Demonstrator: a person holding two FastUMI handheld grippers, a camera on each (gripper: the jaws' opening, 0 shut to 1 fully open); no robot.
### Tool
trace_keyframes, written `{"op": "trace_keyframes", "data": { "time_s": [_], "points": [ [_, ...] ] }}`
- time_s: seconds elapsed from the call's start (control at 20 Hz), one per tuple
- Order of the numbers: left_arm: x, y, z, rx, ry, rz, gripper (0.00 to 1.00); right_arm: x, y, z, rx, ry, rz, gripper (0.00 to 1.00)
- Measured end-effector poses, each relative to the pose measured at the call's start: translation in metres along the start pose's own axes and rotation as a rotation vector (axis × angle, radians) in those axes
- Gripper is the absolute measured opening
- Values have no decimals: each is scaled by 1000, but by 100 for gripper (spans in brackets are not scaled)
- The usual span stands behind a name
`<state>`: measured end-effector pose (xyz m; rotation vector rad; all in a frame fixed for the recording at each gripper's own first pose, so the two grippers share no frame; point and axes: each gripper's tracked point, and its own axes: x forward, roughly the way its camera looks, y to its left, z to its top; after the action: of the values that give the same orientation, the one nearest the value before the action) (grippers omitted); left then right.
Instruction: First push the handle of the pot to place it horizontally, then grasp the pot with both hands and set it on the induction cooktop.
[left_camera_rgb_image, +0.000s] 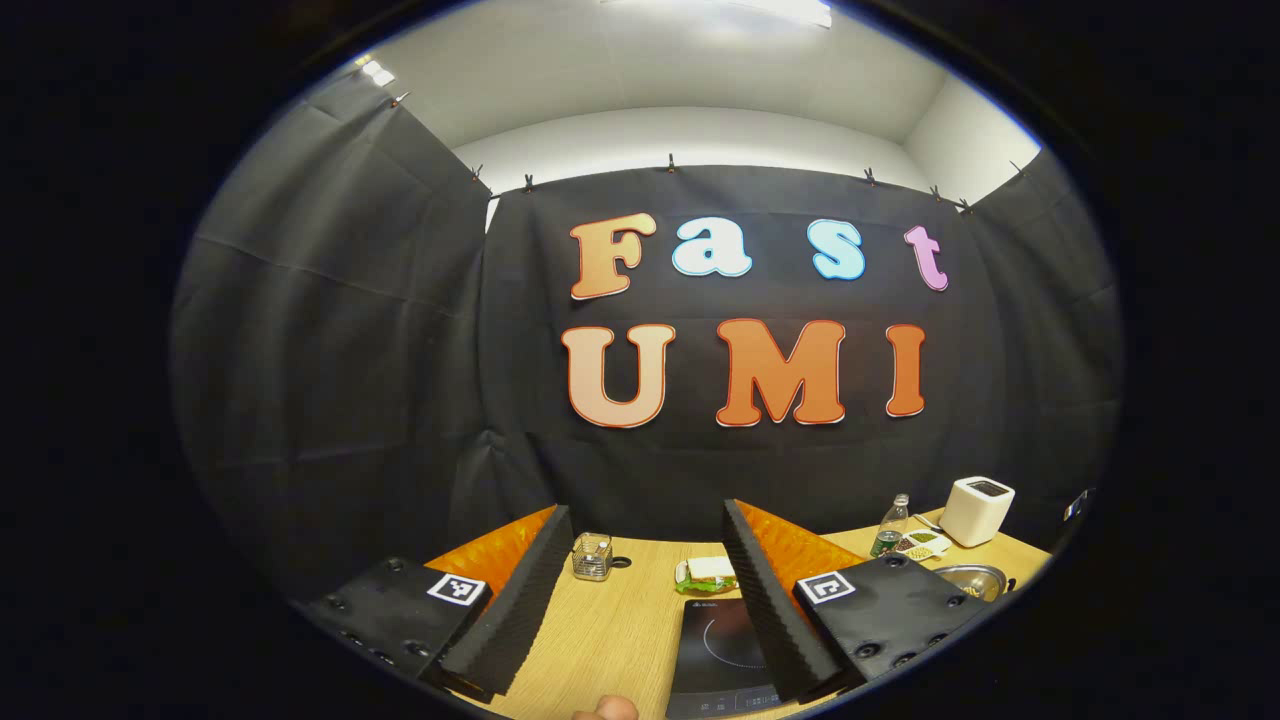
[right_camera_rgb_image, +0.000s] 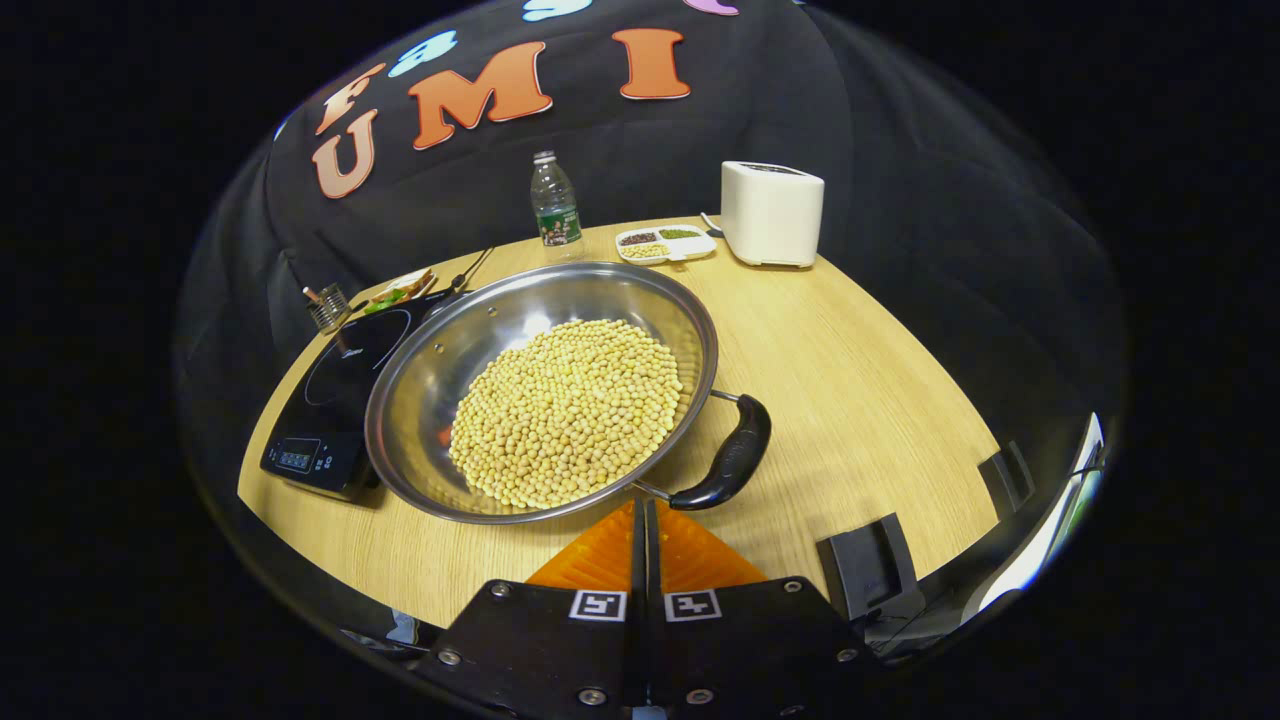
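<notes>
A wide steel pot (right_camera_rgb_image: 430, 400) full of soybeans (right_camera_rgb_image: 570, 410) sits on the wooden table (right_camera_rgb_image: 850, 400); part of its left rim overlaps the black induction cooktop (right_camera_rgb_image: 335, 390). Its black side handle (right_camera_rgb_image: 730, 455) points to the near right. My right gripper (right_camera_rgb_image: 645, 512) is shut, with its tips just in front of the pot's near rim, left of the handle's near end. My left gripper (left_camera_rgb_image: 645, 510) is open and held high, facing the wall. Below it lie the cooktop (left_camera_rgb_image: 715, 640) and, at the far right, an edge of the pot (left_camera_rgb_image: 968, 578).
At the back of the table stand a water bottle (right_camera_rgb_image: 553, 205), a white toaster (right_camera_rgb_image: 772, 212) and a divided dish (right_camera_rgb_image: 665, 243). A sandwich plate (right_camera_rgb_image: 400, 288) and a wire basket (right_camera_rgb_image: 325, 308) sit behind the cooktop. Black clamps (right_camera_rgb_image: 870, 570) mark the near right edge.
</notes>
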<state>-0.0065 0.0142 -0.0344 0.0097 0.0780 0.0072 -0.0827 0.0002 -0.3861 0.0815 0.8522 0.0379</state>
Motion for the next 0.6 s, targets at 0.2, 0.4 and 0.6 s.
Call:
{"op": "trace_keyframes", "data": {
  "time_s": [0.2,0.4,0.6],
  "points": [
    [5,-4,-2,2,8,-3,98,6,-15,6,26,-1,-31,0],
    [10,-9,-5,6,16,-5,99,12,-24,12,58,0,-44,0],
    [13,-15,-6,15,18,-10,99,21,-33,23,87,-2,-64,0]
  ]
}}
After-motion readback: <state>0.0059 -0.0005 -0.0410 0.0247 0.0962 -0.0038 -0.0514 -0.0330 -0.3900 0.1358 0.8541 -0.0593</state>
